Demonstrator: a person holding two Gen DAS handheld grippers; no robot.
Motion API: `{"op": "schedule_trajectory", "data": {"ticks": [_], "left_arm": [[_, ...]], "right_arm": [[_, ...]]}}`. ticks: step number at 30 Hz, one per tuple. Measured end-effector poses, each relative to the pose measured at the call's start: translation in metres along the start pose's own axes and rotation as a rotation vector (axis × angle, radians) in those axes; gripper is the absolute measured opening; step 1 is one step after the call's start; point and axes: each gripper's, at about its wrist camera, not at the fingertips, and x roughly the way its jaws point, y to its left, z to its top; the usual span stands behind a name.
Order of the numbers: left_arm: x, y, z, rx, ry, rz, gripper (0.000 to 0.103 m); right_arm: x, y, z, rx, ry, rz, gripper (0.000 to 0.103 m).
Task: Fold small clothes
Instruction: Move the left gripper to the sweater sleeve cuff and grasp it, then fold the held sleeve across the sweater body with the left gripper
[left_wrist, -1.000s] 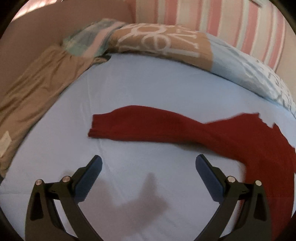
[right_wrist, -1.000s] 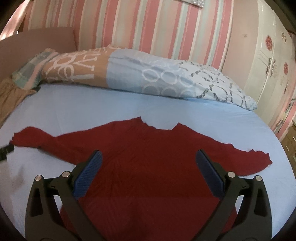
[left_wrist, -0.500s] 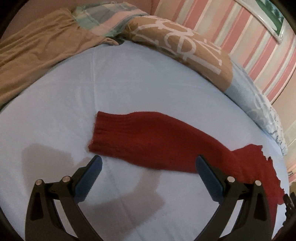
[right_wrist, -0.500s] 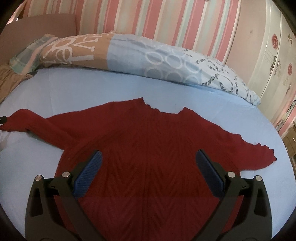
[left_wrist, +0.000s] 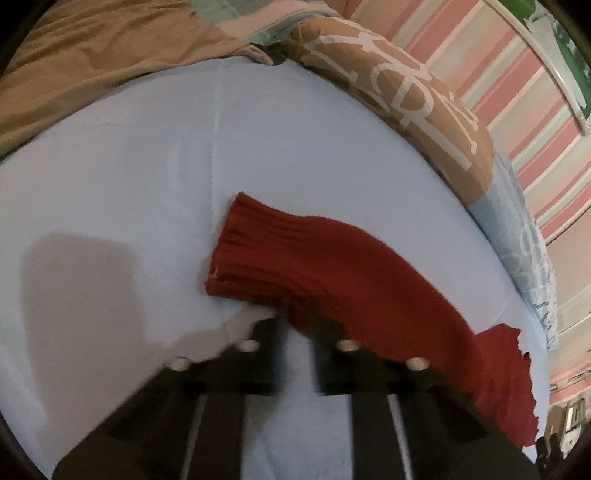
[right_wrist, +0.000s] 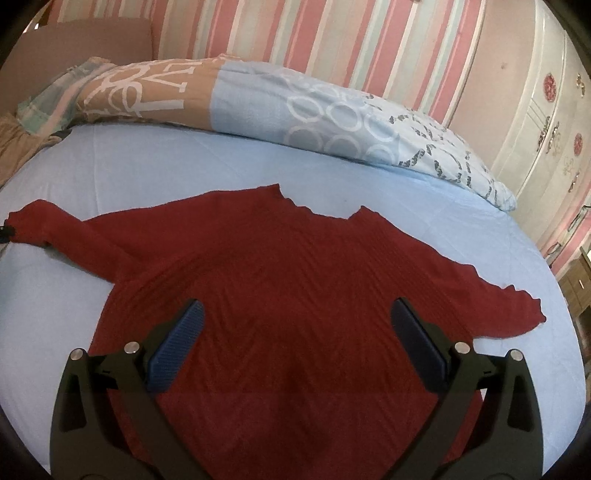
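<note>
Left tongs closing — angled down onto sleeve

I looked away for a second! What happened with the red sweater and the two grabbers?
The left hand-held gripper came down close to the red sweater's sleeve cuff, and its jaws, wide open before, are closing on the sleeve's lower edge. The right hand-held gripper dipped slightly and stayed open over the sweater's body. The sweater still lies spread flat on the blue sheet.

The closing left gripper is showing only as motion blur, its fingertips hiding under the red knitted sweater's sleeve; whether its pads are gripping is unclear.

The sweater's hem is running off the right-wrist view's bottom edge.
</note>
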Motion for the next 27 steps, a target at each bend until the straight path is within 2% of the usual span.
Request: {"op": "schedule_trajectory", "data": {"ticks": [1,4,10,13,15,17,18,19,20,21,24,27], "left_arm": [[0.000,-0.004,0.002,0.013,-0.010,-0.001,0.000],[-0.003,-0.015,0.005,0.054,-0.031,-0.006,0.000],[-0.023,-0.046,0.004,0.136,-0.126,-0.034,0.000],[-0.030,-0.045,-0.004,0.104,-0.115,-0.058,0.000],[-0.028,-0.039,-0.011,0.096,-0.099,-0.021,0.001],[-0.023,-0.028,-0.014,0.071,-0.074,0.018,0.008],[-0.017,-0.021,-0.013,0.047,-0.058,0.056,0.034],[-0.014,-0.012,-0.011,0.013,-0.056,0.081,0.068],[-0.013,-0.006,-0.009,-0.010,-0.067,0.094,0.080],[-0.012,-0.003,-0.007,-0.022,-0.075,0.106,0.085],[-0.008,0.001,0.002,-0.060,-0.095,0.110,0.085],[0.007,0.007,0.010,-0.094,-0.058,0.104,0.087]], "right_arm": [[0.000,-0.001,-0.001,-0.002,0.002,-0.004,0.100],[0.001,-0.007,-0.003,-0.002,0.007,-0.007,0.100],[0.000,-0.023,-0.006,0.020,0.012,-0.017,0.100],[-0.001,-0.031,-0.006,0.035,0.014,-0.019,0.100],[-0.002,-0.033,-0.006,0.036,0.010,-0.021,0.100],[-0.003,-0.033,-0.006,0.036,0.008,-0.021,0.100],[-0.003,-0.033,-0.007,0.038,0.009,-0.017,0.100],[-0.003,-0.033,-0.008,0.039,0.010,-0.014,0.100],[-0.002,-0.032,-0.009,0.036,0.012,-0.013,0.100],[-0.001,-0.031,-0.009,0.030,0.016,-0.012,0.100],[0.000,-0.027,-0.010,0.010,0.018,-0.013,0.100],[0.000,-0.025,-0.009,0.004,0.013,-0.015,0.100]]}}
